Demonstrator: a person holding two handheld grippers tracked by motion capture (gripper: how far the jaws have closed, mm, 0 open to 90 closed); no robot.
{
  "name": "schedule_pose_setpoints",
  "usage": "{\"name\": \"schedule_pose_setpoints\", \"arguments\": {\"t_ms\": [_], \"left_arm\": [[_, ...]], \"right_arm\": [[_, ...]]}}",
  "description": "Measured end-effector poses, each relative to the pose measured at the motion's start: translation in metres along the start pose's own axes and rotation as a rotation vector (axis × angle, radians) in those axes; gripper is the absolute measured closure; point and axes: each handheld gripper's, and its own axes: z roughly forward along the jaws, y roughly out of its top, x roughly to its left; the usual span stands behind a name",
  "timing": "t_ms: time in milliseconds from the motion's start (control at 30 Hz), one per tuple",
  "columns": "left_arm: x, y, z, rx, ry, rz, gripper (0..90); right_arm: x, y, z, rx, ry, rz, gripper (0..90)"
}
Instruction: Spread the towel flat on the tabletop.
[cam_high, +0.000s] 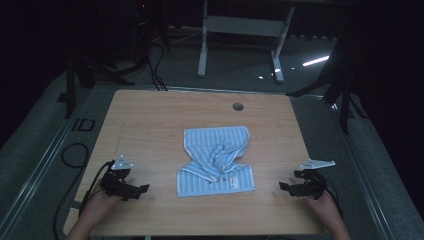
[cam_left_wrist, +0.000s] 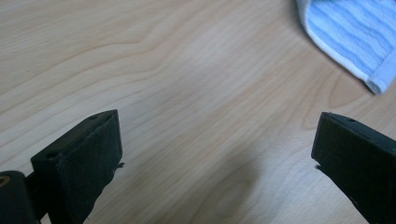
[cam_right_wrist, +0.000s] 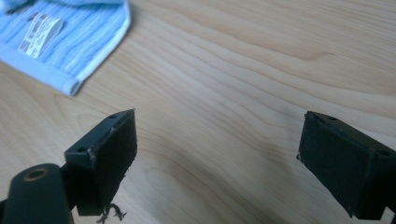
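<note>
Gripping the soft, light towel (cam_high: 216, 161) at its near hemmed corners suits you best; left gripper (cam_high: 142, 189) and right gripper (cam_high: 282, 185) both gape wide, empty.

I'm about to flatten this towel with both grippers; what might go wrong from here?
The towel is bunched and twisted at its middle, so pulling the corners may tighten the knot rather than spread it. The left gripper and right gripper are open, apart from it; a jaw may pinch two layers at the folded near corners.
</note>
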Motion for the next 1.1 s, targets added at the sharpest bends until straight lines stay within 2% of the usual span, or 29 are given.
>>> {"name": "schedule_pose_setpoints", "arguments": {"t_ms": [33, 67, 167, 233, 267, 333, 400, 467, 500, 533, 633, 667, 733, 767, 800, 867, 900, 1000, 1100], "left_arm": [[-0.003, 0.002, 0.002, 0.013, -0.008, 0.007, 1.6], [-0.005, 0.004, 0.003, 0.023, -0.014, 0.013, 1.6], [-0.012, 0.01, 0.007, 0.038, -0.045, 0.05, 1.6], [-0.018, 0.014, 0.009, 0.052, -0.049, 0.068, 1.6], [-0.022, 0.018, 0.012, 0.063, -0.075, 0.077, 1.7], [-0.024, 0.021, 0.013, 0.071, -0.09, 0.078, 1.7], [-0.03, 0.025, 0.016, 0.079, -0.109, 0.085, 1.6], [-0.036, 0.031, 0.02, 0.091, -0.11, 0.104, 1.8], [-0.039, 0.033, 0.022, 0.094, -0.104, 0.117, 1.8], [-0.046, 0.038, 0.025, 0.098, -0.1, 0.131, 6.4], [-0.052, 0.044, 0.029, 0.096, -0.108, 0.142, 6.6], [-0.055, 0.047, 0.03, 0.095, -0.109, 0.155, 13.3], [-0.065, 0.054, 0.036, 0.108, -0.112, 0.195, 14.0], [-0.065, 0.054, 0.036, 0.108, -0.112, 0.195, 14.0], [-0.072, 0.058, 0.041, 0.124, -0.112, 0.225, 14.7], [-0.075, 0.06, 0.043, 0.136, -0.107, 0.233, 15.3], [-0.077, 0.062, 0.046, 0.143, -0.114, 0.244, 18.7], [-0.084, 0.067, 0.052, 0.164, -0.112, 0.268, 21.6], [-0.091, 0.073, 0.056, 0.179, -0.115, 0.289, 24.7]], "right_arm": [[0.0, 0.0, 0.0, 0.0, 0.0, 0.0, 11.4], [0.005, 0.005, 0.003, 0.028, 0.006, -0.035, 12.9], [0.009, 0.01, 0.007, 0.05, 0.02, -0.055, 13.5], [0.014, 0.016, 0.01, 0.081, 0.016, -0.09, 14.1], [0.017, 0.021, 0.014, 0.1, 0.03, -0.119, 17.0], [0.02, 0.023, 0.016, 0.112, 0.043, -0.128, 17.0], [0.025, 0.028, 0.019, 0.128, 0.057, -0.164, 19.7], [0.035, 0.035, 0.023, 0.143, 0.066, -0.229, 26.9], [0.035, 0.035, 0.023, 0.143, 0.066, -0.229, 26.9], [0.04, 0.04, 0.025, 0.145, 0.076, -0.259, 31.8], [0.044, 0.044, 0.026, 0.154, 0.084, -0.286, 34.1], [0.048, 0.048, 0.028, 0.158, 0.079, -0.311, 35.4], [0.05, 0.051, 0.03, 0.16, 0.088, -0.326, 38.2], [0.05, 0.051, 0.03, 0.16, 0.088, -0.326, 38.2], [0.052, 0.055, 0.031, 0.162, 0.09, -0.339, 40.3], [0.053, 0.057, 0.031, 0.162, 0.092, -0.34, 41.1], [0.054, 0.059, 0.032, 0.16, 0.092, -0.345, 42.6], [0.06, 0.067, 0.036, 0.171, 0.089, -0.384, 45.5], [0.063, 0.072, 0.038, 0.174, 0.089, -0.402, 47.9]]}}
